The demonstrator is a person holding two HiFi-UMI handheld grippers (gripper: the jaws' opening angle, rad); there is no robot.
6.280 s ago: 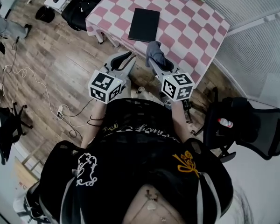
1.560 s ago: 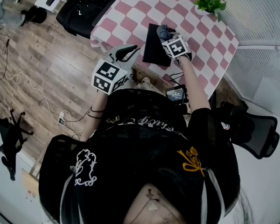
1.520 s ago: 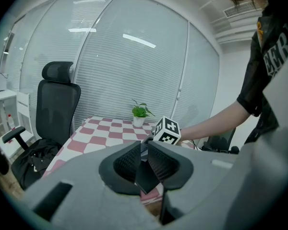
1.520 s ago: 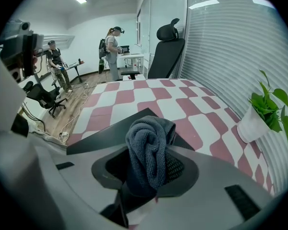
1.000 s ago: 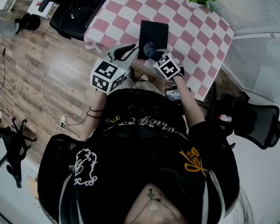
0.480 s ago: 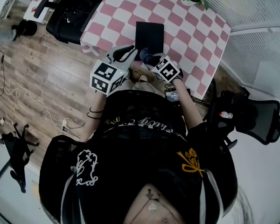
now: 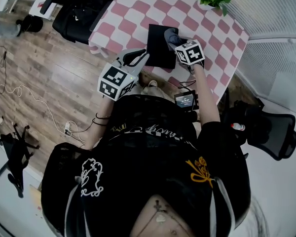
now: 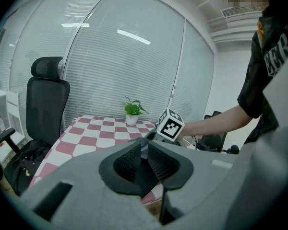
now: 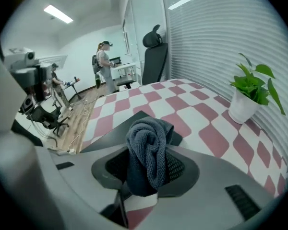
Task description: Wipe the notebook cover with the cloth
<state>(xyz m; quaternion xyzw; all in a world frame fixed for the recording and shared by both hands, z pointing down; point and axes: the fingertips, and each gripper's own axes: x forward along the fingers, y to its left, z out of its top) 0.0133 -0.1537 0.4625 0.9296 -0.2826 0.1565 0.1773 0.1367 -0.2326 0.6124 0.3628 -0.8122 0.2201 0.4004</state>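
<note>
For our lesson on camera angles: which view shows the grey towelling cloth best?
The right gripper view: the grey towelling cloth sits large, clamped between the jaws. Head view shows a small patch; left gripper view, none.

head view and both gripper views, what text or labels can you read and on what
"EER" or similar, uncertain: pale block letters, cut off, on the black sleeve.
Yellow script across the black shirt: too warped to read.
Display on the small lit screen: too small to read.
Square patterns only, no words, on the marker cubes.
No print visible on the notebook.
</note>
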